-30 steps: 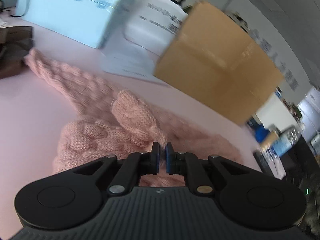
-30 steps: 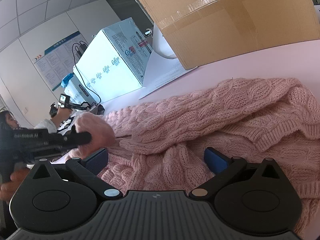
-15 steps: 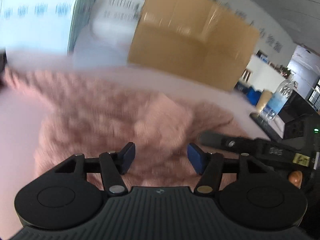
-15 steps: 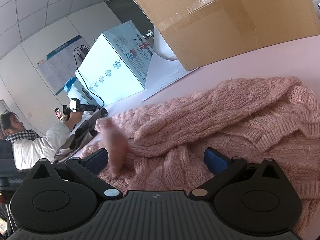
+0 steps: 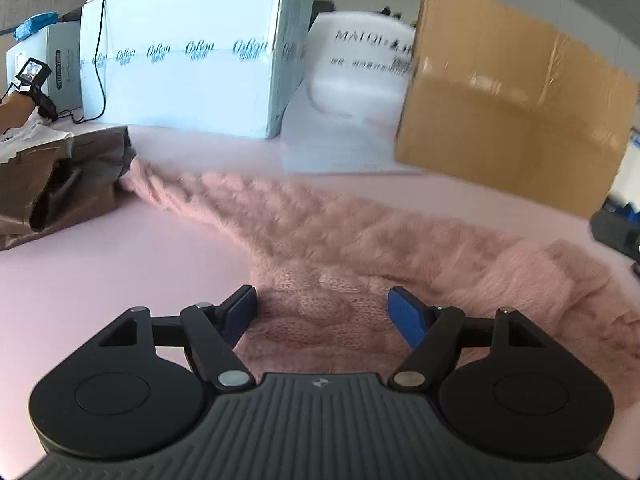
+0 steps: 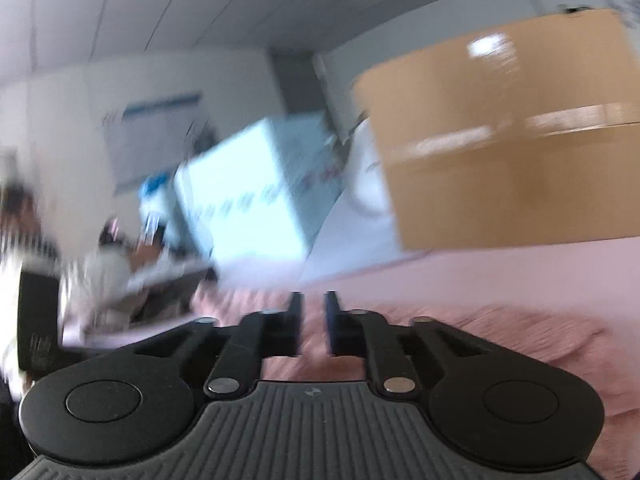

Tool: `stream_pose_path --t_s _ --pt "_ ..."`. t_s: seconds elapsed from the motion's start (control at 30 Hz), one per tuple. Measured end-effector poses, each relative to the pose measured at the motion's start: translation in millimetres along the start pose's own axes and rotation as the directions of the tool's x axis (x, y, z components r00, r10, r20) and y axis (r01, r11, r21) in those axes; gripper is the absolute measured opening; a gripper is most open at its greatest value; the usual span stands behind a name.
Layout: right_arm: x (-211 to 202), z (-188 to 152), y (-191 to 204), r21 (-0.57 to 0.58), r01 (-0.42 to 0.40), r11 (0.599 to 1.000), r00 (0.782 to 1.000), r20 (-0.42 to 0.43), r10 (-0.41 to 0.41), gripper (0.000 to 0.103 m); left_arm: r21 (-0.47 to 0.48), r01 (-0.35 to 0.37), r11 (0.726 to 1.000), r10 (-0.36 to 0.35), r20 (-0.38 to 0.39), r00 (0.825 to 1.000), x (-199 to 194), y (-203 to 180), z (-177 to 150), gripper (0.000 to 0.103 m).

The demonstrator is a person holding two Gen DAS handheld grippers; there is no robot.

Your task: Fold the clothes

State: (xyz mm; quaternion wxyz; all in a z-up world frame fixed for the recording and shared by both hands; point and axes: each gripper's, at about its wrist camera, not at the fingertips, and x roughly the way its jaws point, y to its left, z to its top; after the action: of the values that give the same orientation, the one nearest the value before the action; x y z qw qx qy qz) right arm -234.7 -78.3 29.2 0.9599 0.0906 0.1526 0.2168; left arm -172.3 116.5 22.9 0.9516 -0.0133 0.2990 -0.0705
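- On the pink tabletop [image 5: 120,276], the pink knitted sweater [image 5: 328,236] lies bunched, 1 sleeve stretched toward the far-left corner, its cuff touching a brown garment [image 5: 60,184].
- Left hand-held gripper [image 5: 322,314]: jaws apart and opening, low over the knit; fabric shows between the pads, none pressing on it. Risk: if they close on this thick cable knit, they may take 2 layers instead of 1, and the fold would drag the body with it.
- Right hand-held gripper [image 6: 311,322]: jaws drawn nearly together, a narrow gap showing. The right wrist view is heavily blurred; pink knit shows behind the gap, but whether any is pinched cannot be told. Risk: if only a few loops are caught, the loose yarn could slip out or snag and stretch during a lift.
- Sleeve cuff against the brown garment: pulling the sleeve in could tow that garment along, or leave the cuff caught under it.
- Cardboard box [image 5: 508,108] and pale blue carton [image 5: 192,56] stand along the far edge, near the sweater. A wide sweep of fabric could brush them or the white sheet [image 5: 340,148] lying between them.
- Judgement: folding is at an early stage; the garment is not yet flattened, so any crease made now would likely set crooked.
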Motion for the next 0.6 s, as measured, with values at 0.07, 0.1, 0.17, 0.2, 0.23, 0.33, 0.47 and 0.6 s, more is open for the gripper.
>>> stream_pose_path --t_s 0.07,0.1,0.17,0.2,0.23,0.33,0.47,0.6 --pt "5 -3 20 -0.076 -0.052 0.996 0.998 0.019 0.053 0.006 0.007 -0.01 1.0 0.011 -0.022 1.0 4 0 -2 0.071" --pt "5 -3 25 -0.095 -0.065 0.993 0.997 0.029 0.068 0.006 0.007 -0.014 1.0 0.015 -0.031 0.999 6 0 -2 0.071" --pt "5 -4 33 -0.128 -0.095 0.987 0.994 0.033 0.1 0.006 0.011 -0.019 1.0 0.02 -0.035 0.999 6 0 -4 0.071" --pt "8 -6 39 -0.148 -0.124 0.981 0.992 0.008 0.126 0.007 0.017 -0.023 1.0 0.023 -0.034 0.999 5 -1 -4 0.071" --pt "11 -8 41 -0.16 -0.128 0.979 0.992 -0.014 0.128 0.007 0.022 -0.026 0.999 0.027 -0.034 0.999 6 -2 -5 0.071" --pt "25 -13 38 -0.152 -0.026 0.988 0.996 -0.087 0.013 0.007 0.032 -0.034 0.999 0.035 -0.034 0.999 8 -4 -6 0.072" --pt "43 -12 4 -0.02 0.111 0.994 0.972 -0.207 -0.113 0.004 0.022 -0.036 0.999 0.036 -0.04 0.999 9 -2 -6 0.075" --pt "44 -13 -18 0.041 0.109 0.993 0.961 -0.261 -0.094 0.004 0.017 -0.041 0.999 0.042 -0.048 0.998 11 -2 -5 0.079"
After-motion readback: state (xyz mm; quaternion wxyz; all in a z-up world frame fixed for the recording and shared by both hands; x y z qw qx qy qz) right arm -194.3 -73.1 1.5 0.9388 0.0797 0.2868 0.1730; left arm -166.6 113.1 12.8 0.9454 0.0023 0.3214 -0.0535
